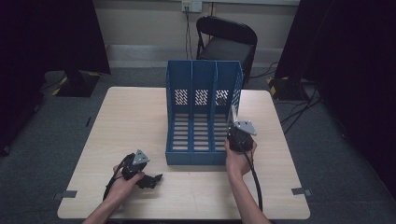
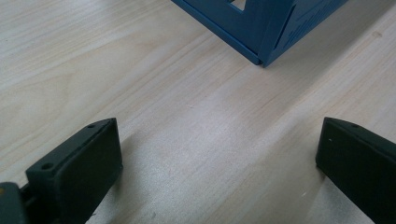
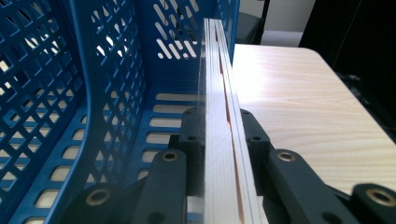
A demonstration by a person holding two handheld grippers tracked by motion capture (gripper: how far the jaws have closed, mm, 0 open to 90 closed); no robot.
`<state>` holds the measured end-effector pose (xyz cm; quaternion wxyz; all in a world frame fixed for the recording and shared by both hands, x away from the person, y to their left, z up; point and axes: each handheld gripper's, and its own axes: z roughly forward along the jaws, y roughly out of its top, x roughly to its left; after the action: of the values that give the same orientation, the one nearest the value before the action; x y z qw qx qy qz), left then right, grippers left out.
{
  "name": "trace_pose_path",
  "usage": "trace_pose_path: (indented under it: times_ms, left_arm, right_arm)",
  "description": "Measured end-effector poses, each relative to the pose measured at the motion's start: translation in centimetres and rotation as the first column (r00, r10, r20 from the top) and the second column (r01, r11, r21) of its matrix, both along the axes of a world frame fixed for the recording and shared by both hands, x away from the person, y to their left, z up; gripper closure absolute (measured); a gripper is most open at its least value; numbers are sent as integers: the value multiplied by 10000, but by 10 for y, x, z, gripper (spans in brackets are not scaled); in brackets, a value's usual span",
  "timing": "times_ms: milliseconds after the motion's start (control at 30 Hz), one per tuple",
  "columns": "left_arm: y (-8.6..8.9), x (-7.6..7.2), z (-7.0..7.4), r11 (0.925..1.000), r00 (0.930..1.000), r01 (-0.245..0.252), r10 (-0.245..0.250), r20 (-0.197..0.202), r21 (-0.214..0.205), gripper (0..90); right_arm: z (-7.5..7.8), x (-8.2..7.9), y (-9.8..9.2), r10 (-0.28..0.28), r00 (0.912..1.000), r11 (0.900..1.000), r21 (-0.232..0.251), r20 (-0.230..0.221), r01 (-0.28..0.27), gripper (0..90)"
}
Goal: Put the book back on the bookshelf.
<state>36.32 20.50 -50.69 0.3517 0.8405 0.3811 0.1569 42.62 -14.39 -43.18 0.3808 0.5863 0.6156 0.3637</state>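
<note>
The right gripper (image 3: 217, 140) is clamped on a thin white book (image 3: 219, 116), held upright on edge at the blue file rack's (image 1: 203, 112) rightmost slot. The left gripper (image 1: 148, 179) rests wide open and empty on the table (image 1: 135, 112). Best to keep the book vertical and guide it inside the divider.

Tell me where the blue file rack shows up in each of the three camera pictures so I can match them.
High view: rack at table centre, open front toward the person.
Left gripper view: one bottom corner of it at top right.
Right gripper view: its slotted walls and floor on the left, beside the held folder.
Shared landmark: the wooden table.
</note>
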Motion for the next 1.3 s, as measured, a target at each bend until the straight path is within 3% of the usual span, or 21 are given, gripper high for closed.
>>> trace_pose_path:
  times_ms: [267, 600, 767, 867, 967, 1200, 1300]
  left_arm:
    - [0, 0, 0, 10000, 10000, 0, 0, 2, 0, 0]
    - [0, 0, 0, 10000, 10000, 3, -3, 2, 1, 0]
    - [0, 0, 0, 10000, 10000, 0, 0, 1, 0, 0]
    - [0, 0, 0, 10000, 10000, 2, -2, 0, 0, 0]
    - [0, 0, 0, 10000, 10000, 1, -1, 0, -2, 0]
    - [0, 0, 0, 10000, 10000, 6, -6, -4, 3, 0]
    - [0, 0, 0, 10000, 10000, 0, 0, -3, -3, 0]
  right_arm:
    - [3, 0, -1, -47, 10000, 10000, -33, -56, 47, 708]
    - [10, -4, -9, 357, 9990, 9986, 389, 260, -367, 583]
    - [13, -4, -12, 554, 9983, 9970, 525, 169, -562, 529]
    - [14, -5, -15, 664, 9978, 9937, 900, 64, -667, 509]
    - [17, -7, -17, 686, 9974, 9935, 891, 205, -702, 490]
    - [26, -10, -25, 1192, 9923, 9844, 1263, 343, -1226, 417]
    - [30, -12, -31, 1622, 9854, 9731, 1569, 522, -1685, 363]
